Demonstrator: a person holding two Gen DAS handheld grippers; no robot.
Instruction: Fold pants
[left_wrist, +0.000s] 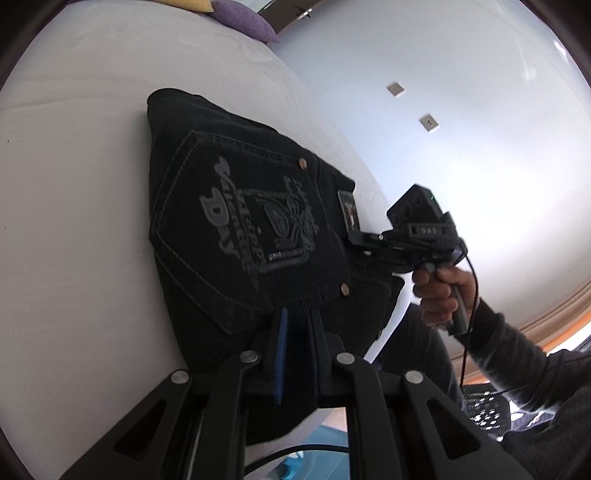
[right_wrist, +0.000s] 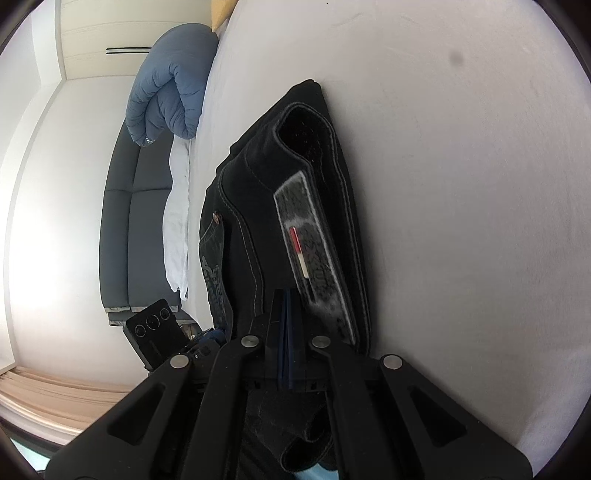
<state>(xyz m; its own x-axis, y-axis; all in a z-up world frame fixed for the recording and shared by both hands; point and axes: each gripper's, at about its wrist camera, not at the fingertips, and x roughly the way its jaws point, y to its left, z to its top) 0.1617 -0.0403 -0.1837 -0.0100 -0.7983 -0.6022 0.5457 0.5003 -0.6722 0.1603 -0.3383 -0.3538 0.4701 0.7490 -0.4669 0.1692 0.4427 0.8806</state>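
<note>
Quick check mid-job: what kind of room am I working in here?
Most likely a bedroom: the black jeans lie on a white-sheeted bed, with a rolled blue duvet and a purple pillow at its edges.

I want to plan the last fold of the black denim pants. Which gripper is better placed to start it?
Probably the left gripper: it is shut on the near edge of the black denim pants, whereas the right gripper pinches the waistband side.

A white bed (left_wrist: 74, 221) carries the folded black pants (left_wrist: 229, 229) near its edge; purple and yellow cushions (left_wrist: 243, 22) lie at the far end.
</note>
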